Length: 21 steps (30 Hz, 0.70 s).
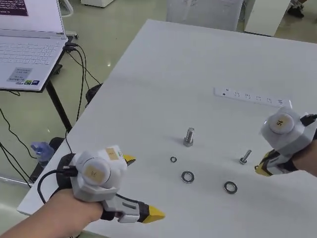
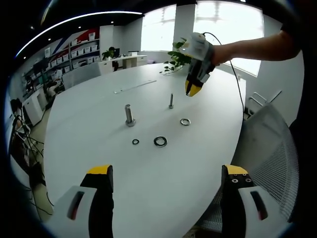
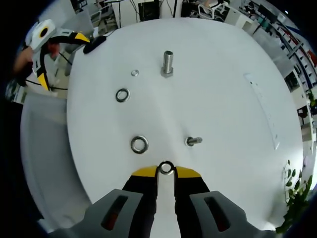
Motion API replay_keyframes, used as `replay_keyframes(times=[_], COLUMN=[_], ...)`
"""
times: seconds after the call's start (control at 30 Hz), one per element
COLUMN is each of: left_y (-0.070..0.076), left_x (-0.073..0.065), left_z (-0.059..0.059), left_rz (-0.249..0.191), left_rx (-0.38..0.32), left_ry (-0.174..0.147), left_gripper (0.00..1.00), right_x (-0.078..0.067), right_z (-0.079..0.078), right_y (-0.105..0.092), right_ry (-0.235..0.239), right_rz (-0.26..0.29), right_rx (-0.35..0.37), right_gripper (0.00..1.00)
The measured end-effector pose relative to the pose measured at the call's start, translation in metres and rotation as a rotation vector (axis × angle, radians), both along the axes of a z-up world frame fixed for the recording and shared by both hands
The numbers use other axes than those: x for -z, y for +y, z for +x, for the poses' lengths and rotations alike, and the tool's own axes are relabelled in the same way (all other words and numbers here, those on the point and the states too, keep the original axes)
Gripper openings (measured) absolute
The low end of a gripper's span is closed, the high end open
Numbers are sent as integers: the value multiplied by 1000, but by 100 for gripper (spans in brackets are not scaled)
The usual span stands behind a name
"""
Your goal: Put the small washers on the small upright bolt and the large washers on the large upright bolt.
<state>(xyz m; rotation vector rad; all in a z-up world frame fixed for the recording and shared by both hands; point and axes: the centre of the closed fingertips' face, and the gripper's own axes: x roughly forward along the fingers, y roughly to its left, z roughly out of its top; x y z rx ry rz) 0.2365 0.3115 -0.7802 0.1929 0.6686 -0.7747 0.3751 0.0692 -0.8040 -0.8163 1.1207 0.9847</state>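
In the head view the large bolt stood upright on the white counter, with the small bolt to its right. The small washer lay just on the person's side of the large bolt. The first large washer and second large washer lay flat further that way. The left gripper hung well to the large bolt's near left, and the right gripper was beyond the small bolt.

In the left gripper view its jaws were spread wide, holding nothing, and the large bolt was well ahead.

In the right gripper view the jaws were almost together, pinching a washer at their tips, well apart from the large bolt.
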Motion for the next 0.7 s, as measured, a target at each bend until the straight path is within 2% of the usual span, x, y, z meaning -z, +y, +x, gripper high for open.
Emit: replay_keyframes(times=[0.2,0.3,0.7], left_y=[4,5,4], left_x=[2,6,16], left_z=[5,8,6], left_rz=[9,17,46], left_rx=[-11,-13,1], left_ry=[-3,5,29], left_gripper=[90,90,91], right_x=[-6,-8,1], right_z=[23,31,40], right_y=[-2,1,15], right_ry=[-22,-23,-27], right_rz=[-2,15,14], right_rx=[4,16,-24], right_gripper=[12,12,12])
